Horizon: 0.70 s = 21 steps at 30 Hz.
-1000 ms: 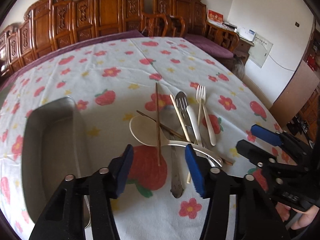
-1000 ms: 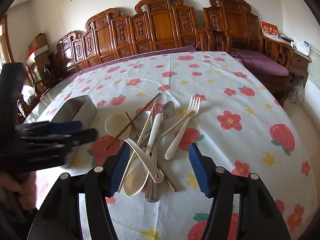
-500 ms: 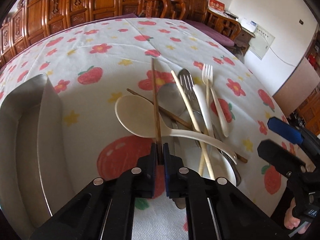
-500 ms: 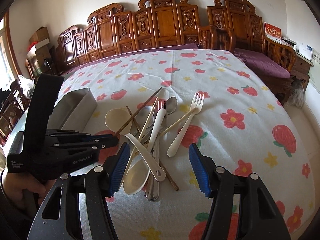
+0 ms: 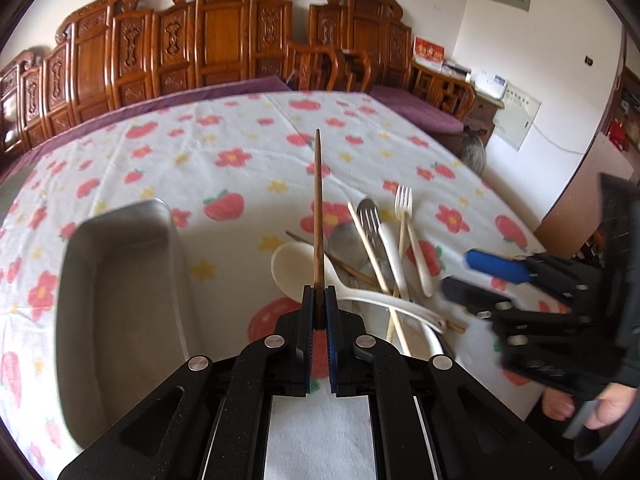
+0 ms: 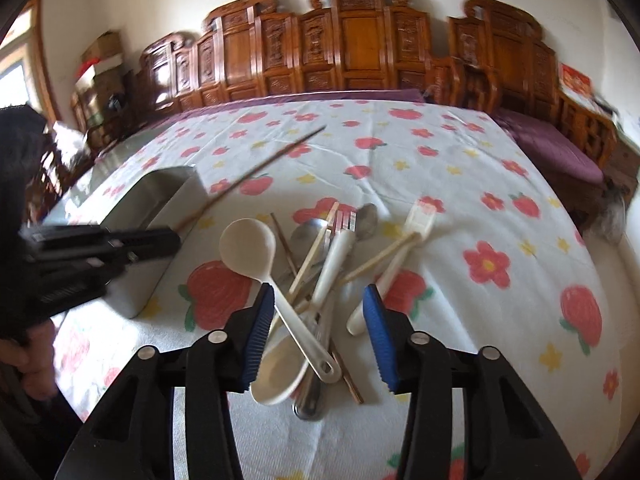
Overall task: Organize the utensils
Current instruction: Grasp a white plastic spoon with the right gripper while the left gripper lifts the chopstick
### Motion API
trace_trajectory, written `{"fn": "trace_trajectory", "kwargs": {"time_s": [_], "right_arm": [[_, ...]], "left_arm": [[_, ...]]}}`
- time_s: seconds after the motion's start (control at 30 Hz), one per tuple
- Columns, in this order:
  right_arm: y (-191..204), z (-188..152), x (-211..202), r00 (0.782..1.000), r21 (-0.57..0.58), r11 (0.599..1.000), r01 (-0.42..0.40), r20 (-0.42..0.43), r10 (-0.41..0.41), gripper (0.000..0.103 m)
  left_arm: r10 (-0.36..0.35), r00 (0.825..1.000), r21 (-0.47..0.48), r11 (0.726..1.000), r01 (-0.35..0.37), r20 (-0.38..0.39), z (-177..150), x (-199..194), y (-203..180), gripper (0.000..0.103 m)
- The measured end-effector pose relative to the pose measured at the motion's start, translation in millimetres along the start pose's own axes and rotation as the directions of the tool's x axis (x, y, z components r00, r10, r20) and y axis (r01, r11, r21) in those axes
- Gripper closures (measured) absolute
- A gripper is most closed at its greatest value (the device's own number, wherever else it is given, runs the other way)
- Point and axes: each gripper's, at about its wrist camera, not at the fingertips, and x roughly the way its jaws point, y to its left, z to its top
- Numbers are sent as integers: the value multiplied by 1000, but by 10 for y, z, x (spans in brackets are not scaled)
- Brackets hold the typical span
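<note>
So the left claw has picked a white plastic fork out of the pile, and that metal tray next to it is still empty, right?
Not quite. The left claw is clamped on a dark wooden chopstick, not a fork; the left wrist view shows this. The white fork lies in the pile. The metal tray is indeed empty.

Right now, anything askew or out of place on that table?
Yes: the utensil pile is a crossed jumble, with white plastic spoons, metal cutlery and pale chopsticks overlapping, while the metal tray beside it looks empty. The left tongs hold one dark wooden chopstick; its mate is in the pile.
</note>
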Motion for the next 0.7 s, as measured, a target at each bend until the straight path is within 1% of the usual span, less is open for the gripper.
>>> {"fn": "trace_trajectory", "kwargs": {"time_s": [0.13, 0.27, 0.3, 0.33, 0.4, 0.57, 0.63, 0.7], "right_arm": [[120, 114, 152, 1000, -81, 997, -19, -20, 17, 64], [213, 161, 275, 998, -128, 991, -49, -53, 43, 66], [230, 164, 310, 997, -138, 989, -59, -65, 50, 67], [250, 161, 351, 996, -148, 987, -64, -78, 52, 72], [303, 141, 418, 995, -171, 984, -58, -93, 42, 77], [449, 148, 449, 993, -212, 972, -103, -85, 87, 77], [489, 159, 525, 992, -239, 966, -104, -100, 82, 77], [476, 151, 614, 990, -247, 965, -86, -130, 55, 77]], "left_arm": [[3, 999, -12, 1000, -3, 35, 23, -193, 29, 99], [4, 999, -20, 1000, -3, 54, -23, -344, 48, 99], [6, 998, -20, 1000, -5, 56, -40, -375, 51, 99], [7, 998, -20, 1000, -6, 57, -51, -391, 50, 99], [11, 998, -18, 1000, -10, 58, -75, -416, 55, 99], [10, 998, -25, 1000, -8, 60, -95, -441, 82, 99], [10, 998, -28, 1000, -8, 60, -86, -433, 92, 99], [12, 998, -30, 1000, -10, 57, -87, -420, 108, 99]]}}
